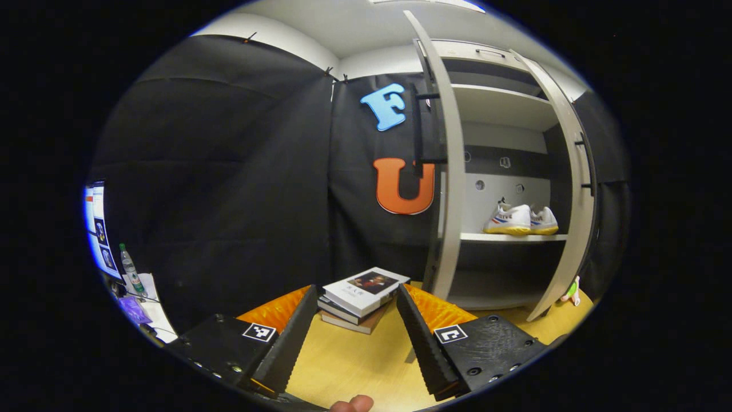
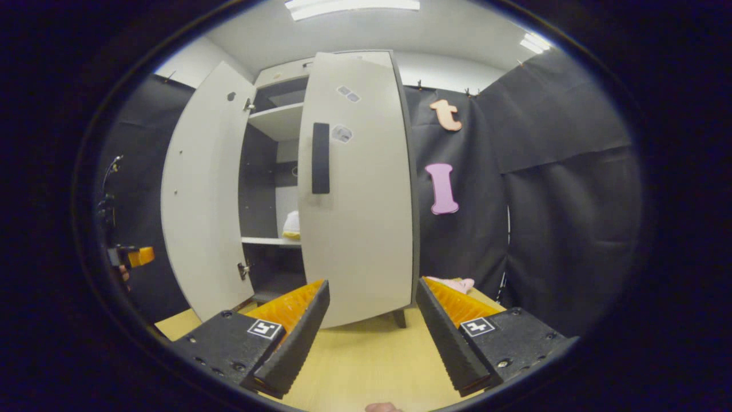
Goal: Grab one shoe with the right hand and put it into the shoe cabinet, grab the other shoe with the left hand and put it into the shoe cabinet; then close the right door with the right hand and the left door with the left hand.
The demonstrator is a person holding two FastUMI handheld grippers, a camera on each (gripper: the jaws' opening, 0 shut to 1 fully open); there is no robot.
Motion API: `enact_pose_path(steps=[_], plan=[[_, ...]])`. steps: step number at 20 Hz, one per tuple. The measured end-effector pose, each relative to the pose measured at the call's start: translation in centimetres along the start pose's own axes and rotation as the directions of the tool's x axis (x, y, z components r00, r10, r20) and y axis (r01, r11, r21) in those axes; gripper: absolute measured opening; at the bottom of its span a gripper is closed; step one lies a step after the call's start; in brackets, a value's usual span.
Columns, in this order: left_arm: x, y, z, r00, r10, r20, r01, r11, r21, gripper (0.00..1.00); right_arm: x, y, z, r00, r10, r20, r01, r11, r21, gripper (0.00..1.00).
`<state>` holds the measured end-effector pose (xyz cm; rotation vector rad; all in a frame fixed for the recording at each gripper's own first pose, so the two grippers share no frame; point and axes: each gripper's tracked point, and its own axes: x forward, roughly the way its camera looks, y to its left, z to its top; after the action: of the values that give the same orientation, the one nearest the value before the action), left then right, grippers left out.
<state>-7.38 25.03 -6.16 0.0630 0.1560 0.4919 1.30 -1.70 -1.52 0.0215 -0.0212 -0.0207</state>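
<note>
right gripper view: right door [image 2: 357,189] half-open, jaws apart.

Two shoes [image 1: 519,221] (side by side) on cabinet shelf [image 1: 509,237]

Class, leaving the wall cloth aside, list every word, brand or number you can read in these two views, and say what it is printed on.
No text is legible.
Shoes: blue and red side lettering, too blurred to read.
Top book: cover print, too small to read.
Stickers on the cabinet door: too blurred to read.
</note>
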Motion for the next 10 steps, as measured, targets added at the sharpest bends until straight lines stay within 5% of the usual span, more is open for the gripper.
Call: enact_pose_path(steps=[5, 10], plan=[[4.4, 1.9, 8.8, 0.992, 0.026, 0.126, -0.036, 0.996, 0.077, 0.86, 0.0, -0.4, -2.0, 0.997, 0.017, -0.072, -0.017, 1.0, 0.0, 0.99], [6.6, 0.2, 12.7, 0.986, -0.029, 0.164, 0.023, 0.999, 0.037, 0.86, 0.1, -0.3, -2.9, 0.995, 0.015, -0.1, -0.013, 0.999, 0.029, 0.94]])
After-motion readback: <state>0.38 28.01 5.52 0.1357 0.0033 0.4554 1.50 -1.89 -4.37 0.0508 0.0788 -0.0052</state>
